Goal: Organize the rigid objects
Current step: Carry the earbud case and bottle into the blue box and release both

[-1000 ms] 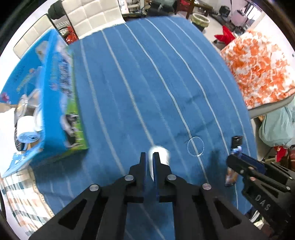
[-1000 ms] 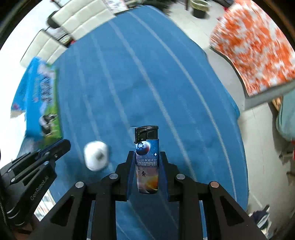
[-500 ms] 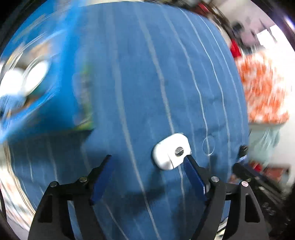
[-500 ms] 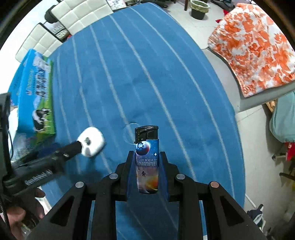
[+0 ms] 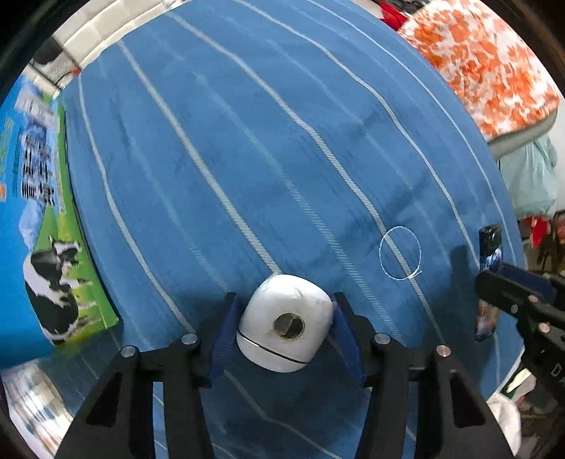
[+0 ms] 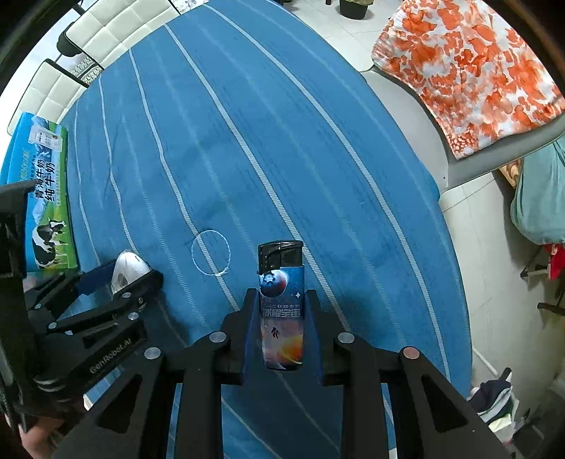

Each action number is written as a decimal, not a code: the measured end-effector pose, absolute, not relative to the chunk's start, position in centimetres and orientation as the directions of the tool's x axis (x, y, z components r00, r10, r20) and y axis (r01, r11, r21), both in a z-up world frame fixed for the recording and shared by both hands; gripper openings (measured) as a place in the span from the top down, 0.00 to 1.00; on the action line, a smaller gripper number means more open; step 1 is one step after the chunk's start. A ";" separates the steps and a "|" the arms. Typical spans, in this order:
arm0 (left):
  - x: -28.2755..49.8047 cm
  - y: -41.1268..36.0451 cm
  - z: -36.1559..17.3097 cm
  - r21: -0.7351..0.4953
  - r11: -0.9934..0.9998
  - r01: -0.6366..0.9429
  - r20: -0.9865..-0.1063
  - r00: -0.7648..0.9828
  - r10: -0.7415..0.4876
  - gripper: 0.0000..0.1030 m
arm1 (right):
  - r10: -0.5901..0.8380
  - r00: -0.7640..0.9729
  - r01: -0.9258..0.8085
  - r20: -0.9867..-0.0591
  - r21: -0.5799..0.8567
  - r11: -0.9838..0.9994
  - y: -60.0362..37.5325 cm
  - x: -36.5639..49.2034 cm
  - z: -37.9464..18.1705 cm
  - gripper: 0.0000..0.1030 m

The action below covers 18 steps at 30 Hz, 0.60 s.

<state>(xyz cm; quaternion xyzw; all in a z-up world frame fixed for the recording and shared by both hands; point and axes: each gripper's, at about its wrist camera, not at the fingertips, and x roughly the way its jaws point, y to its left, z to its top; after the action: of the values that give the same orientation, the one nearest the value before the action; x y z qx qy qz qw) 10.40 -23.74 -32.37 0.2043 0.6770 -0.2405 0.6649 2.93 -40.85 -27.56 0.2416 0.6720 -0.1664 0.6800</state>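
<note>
A small white rounded case [image 5: 285,323] with a round metal button sits between the fingers of my left gripper [image 5: 284,325], whose blue pads press both its sides just above the blue striped tablecloth [image 5: 247,141]. It also shows in the right wrist view [image 6: 128,268]. My right gripper [image 6: 281,330] is shut on an upright lighter [image 6: 281,307] with a black cap and a space print, held above the cloth. The lighter also shows at the right edge of the left wrist view [image 5: 489,254]. A thin white thread ring [image 6: 210,252] lies on the cloth between the two grippers.
A blue and green milk carton box [image 5: 39,219] with a cow print lies at the table's left side. White padded chairs [image 6: 106,31] stand at the far edge. An orange and white cloth [image 6: 469,70] drapes a chair at the right, past the table's edge.
My left gripper opened wide, then closed around the white case, which now sits centred between its pads. My right gripper kept hold of the lighter and barely moved.
</note>
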 end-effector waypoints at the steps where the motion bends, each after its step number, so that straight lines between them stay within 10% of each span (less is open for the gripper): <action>1: 10.3 -23.5 -32.4 -0.073 0.814 0.577 -0.997 -0.043 -0.059 0.52 | 0.100 0.045 0.552 -0.994 0.108 0.827 -40.9 3.0 -27.5 0.74; 3: 10.8 -22.6 -32.4 -0.129 0.836 0.533 -0.992 -0.083 -0.100 0.50 | 0.101 0.049 0.556 -0.994 0.111 0.823 -41.0 3.0 -27.5 0.74; 5: 11.3 -22.2 -32.3 -0.200 0.840 0.505 -0.979 -0.139 -0.150 0.28 | 0.104 0.050 0.561 -0.993 0.115 0.820 -41.0 3.0 -27.5 0.74; 9: 10.6 -22.0 -32.6 -0.184 0.824 0.536 -0.982 -0.129 -0.135 0.27 | 0.109 0.050 0.569 -0.993 0.118 0.814 -41.0 2.9 -27.7 0.74; 13: 9.7 -23.1 -32.2 -0.049 0.792 0.609 -0.998 -0.056 -0.018 0.54 | 0.116 0.053 0.562 -0.992 0.126 0.817 -40.7 2.6 -27.7 0.74; 18: 10.0 -23.2 -32.2 -0.061 0.825 0.562 -0.998 -0.058 -0.034 0.54 | 0.116 0.066 0.556 -0.991 0.133 0.821 -40.5 2.7 -27.1 0.74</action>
<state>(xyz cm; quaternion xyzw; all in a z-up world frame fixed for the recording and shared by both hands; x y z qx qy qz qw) 9.97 -23.24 -32.15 0.1907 0.6915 -0.2259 0.6591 2.71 -40.46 -27.10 0.2529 0.6642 -0.1604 0.6850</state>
